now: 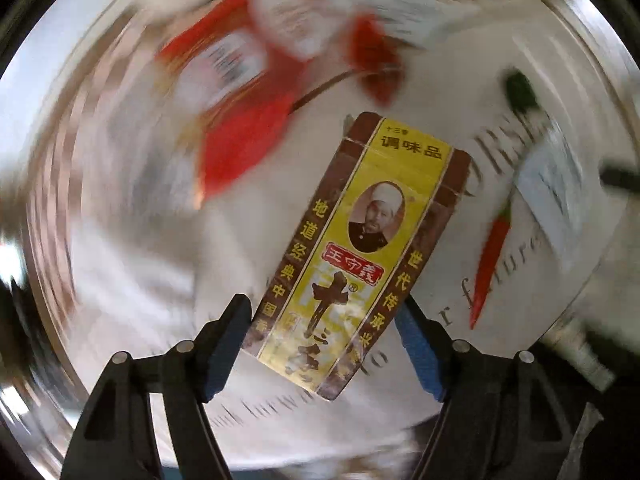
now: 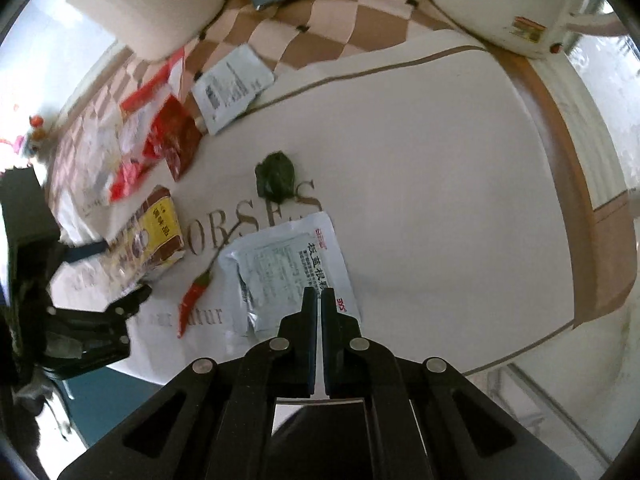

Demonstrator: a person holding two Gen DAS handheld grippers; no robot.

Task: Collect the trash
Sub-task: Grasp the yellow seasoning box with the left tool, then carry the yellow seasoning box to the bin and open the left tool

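Observation:
My left gripper (image 1: 324, 316) is shut on a yellow and brown spice box (image 1: 356, 248) and holds it above the white mat; the box also shows in the right wrist view (image 2: 148, 236), with the left gripper (image 2: 116, 276) beside it. The scene behind it is motion-blurred. My right gripper (image 2: 319, 300) is shut and empty, just over a white medicine sachet (image 2: 288, 268). A red chilli (image 2: 192, 300) lies left of the sachet, also in the left wrist view (image 1: 492, 260). A dark green crumpled scrap (image 2: 276, 176) lies beyond.
Red snack wrappers (image 2: 168, 140) and a white packet (image 2: 232, 88) lie at the far left on a checkered cloth (image 2: 320, 12). A white appliance (image 2: 500, 8) stands at the far right. The white mat (image 2: 440, 160) carries printed letters.

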